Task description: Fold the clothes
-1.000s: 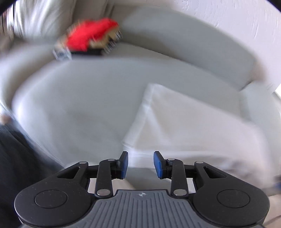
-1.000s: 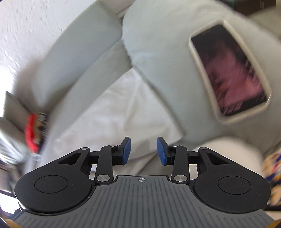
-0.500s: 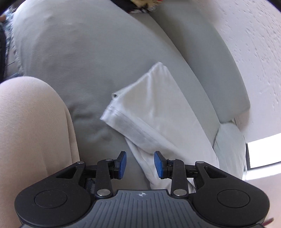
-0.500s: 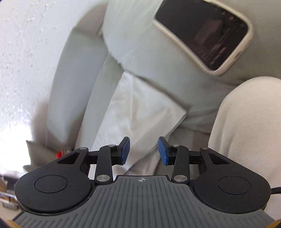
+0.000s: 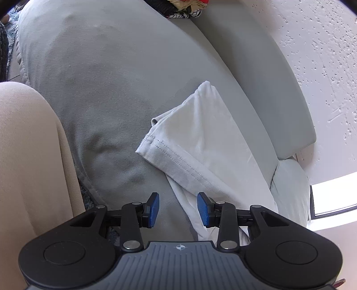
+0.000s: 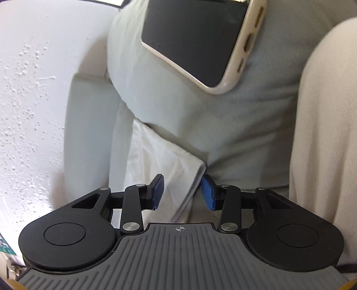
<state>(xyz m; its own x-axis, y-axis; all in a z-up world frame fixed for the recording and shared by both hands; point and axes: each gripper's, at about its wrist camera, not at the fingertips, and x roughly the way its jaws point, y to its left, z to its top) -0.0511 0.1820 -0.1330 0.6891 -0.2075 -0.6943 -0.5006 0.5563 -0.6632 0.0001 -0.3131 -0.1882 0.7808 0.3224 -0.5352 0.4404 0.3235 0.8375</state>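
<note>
White garment (image 5: 200, 142), T-shirt-like knit, lies partly folded on the grey sofa seat cushion (image 5: 100, 78), running along the gap by the backrest (image 5: 256, 73). The near end drapes off the front of the cushion toward both grippers.

Left gripper (image 5: 178, 209): jaws apart, nothing between the pads, garment's near tail just beyond and below them. Right gripper (image 6: 182, 191): jaws apart, straddling the garment's (image 6: 156, 156) near corner; cannot tell if the right pad touches the cloth edge, but it is not clamped.

Handling, judged: light, limp, thin cotton with no stiffness, so it sags and bunches if lifted from one point. Not fragile, not slippery, and the pads should bite well. Best hold is the stitched hem (image 5: 174, 154), the double-seam band at the near-left edge, or the two near corners, one per gripper, so the layers stay aligned. Pinching mid-panel would likely pick up a single layer and undo the fold.

View differences: the left wrist view shows the hem stitching, the folded layers, the far pointed end, and a red and patterned pile (image 5: 183, 6) at the far end of the sofa. The right wrist view shows none of that; instead it has a phone (image 6: 200, 42) in a pale case lying on the armrest cushion (image 6: 234, 133), and the garment tucked beside that cushion. A beige-clad leg (image 6: 323, 133) shows in both.
</note>
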